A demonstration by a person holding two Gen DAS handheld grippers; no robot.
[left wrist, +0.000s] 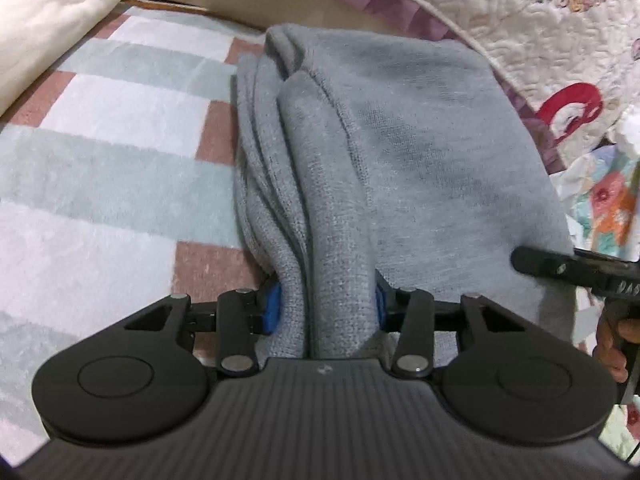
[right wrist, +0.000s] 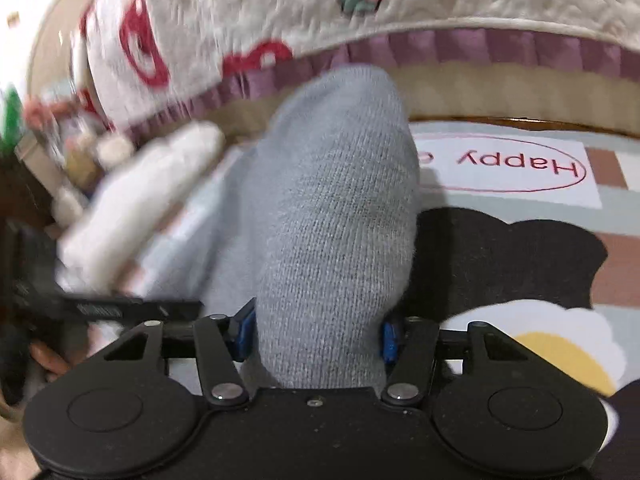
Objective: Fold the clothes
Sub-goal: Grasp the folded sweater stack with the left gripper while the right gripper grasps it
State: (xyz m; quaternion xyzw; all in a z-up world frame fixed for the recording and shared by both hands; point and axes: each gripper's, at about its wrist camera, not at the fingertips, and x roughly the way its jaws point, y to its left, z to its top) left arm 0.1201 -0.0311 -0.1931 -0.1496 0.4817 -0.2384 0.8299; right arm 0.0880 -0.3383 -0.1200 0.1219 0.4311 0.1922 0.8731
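A grey knit garment [left wrist: 400,140] lies folded in thick layers on a checked rug [left wrist: 112,184]. My left gripper [left wrist: 326,308] is shut on the near edge of the garment, which bunches between its blue pads [left wrist: 274,308]. My right gripper [right wrist: 316,332] is shut on another thick fold of the same grey garment [right wrist: 336,208], which rises up in front of the camera and hides what lies behind it. The right gripper's black body [left wrist: 576,268] shows at the right edge of the left wrist view.
A quilted bedspread with a purple frill [left wrist: 520,24] hangs behind the garment. A cream folded cloth [left wrist: 52,20] lies at the far left. The rug carries a "Happy" print [right wrist: 520,164] and a black shape [right wrist: 504,260]. The left gripper's body [right wrist: 100,308] shows at left.
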